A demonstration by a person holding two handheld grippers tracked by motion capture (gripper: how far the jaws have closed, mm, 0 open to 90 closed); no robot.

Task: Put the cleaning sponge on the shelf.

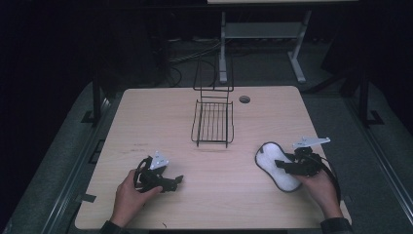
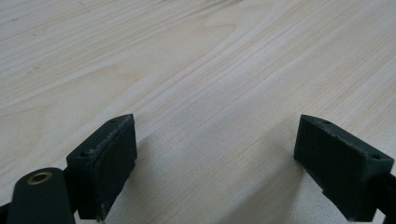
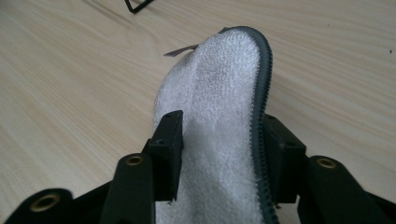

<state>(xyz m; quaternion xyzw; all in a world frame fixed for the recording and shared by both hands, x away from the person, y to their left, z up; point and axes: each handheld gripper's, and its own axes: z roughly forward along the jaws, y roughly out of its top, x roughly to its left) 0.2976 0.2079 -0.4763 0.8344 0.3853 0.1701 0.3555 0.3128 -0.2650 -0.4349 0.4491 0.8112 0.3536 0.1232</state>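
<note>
A white terry pad (image 1: pixel 272 163) with a grey stitched rim, shaped like an insole, lies at the right front of the wooden table (image 1: pixel 160 117). My right gripper (image 1: pixel 281 165) comes at it from the right. In the right gripper view the pad (image 3: pixel 219 93) bulges up between the two jaws of the right gripper (image 3: pixel 223 123), and the pads press on its sides. At the left front, my left gripper (image 1: pixel 176 182) rests low over bare wood. The left gripper (image 2: pixel 215 135) stands open with nothing between its black pads.
A black wire rack (image 1: pixel 213 122) with a tall wire back stands at the middle rear of the table; one corner of the rack (image 3: pixel 137 5) shows at the top of the right gripper view. A cable hole (image 1: pixel 244 99) lies just right of it. Table edges are near both hands.
</note>
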